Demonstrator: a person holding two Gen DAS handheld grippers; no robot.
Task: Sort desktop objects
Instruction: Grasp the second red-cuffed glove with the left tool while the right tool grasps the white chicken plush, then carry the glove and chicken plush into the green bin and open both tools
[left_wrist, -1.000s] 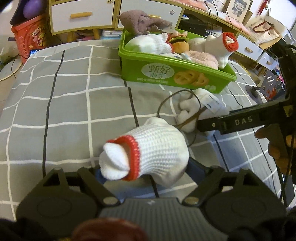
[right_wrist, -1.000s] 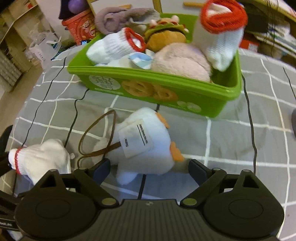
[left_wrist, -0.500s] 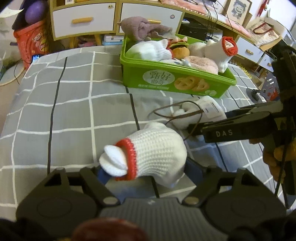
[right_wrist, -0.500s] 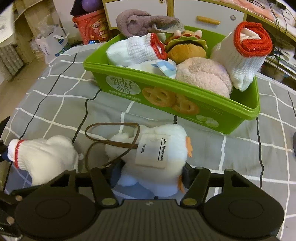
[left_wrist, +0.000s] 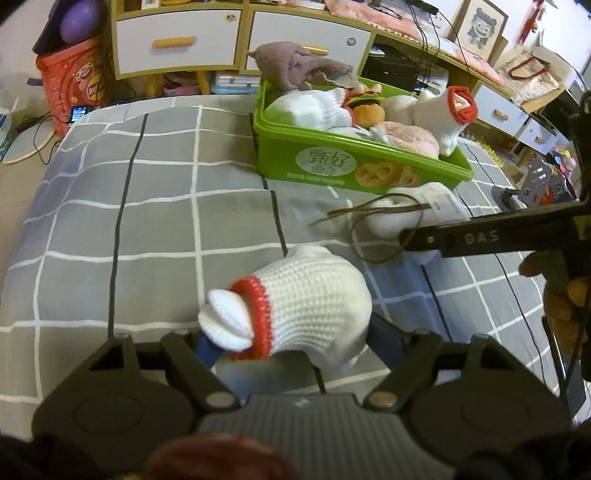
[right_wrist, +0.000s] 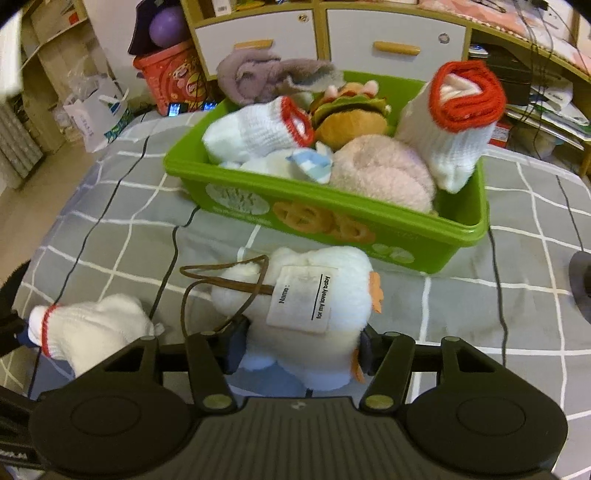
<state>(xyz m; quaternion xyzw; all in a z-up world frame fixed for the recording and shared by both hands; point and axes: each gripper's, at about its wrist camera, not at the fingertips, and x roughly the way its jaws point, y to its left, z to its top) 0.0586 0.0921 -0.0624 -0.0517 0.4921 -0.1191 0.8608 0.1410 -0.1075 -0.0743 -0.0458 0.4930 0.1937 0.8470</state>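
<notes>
White knit glove roll (left_wrist: 303, 306), red-cuffed, clamped in left gripper (left_wrist: 295, 341) over grey checked bedspread (left_wrist: 147, 221). Right gripper (right_wrist: 299, 347) squeezes white plush toy (right_wrist: 306, 306), just short of green bin (right_wrist: 369, 225); both closed down moments ago.

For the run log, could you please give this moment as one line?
left gripper: shut on rolled glove | right gripper: shut on white plush | green bin: ahead
</notes>
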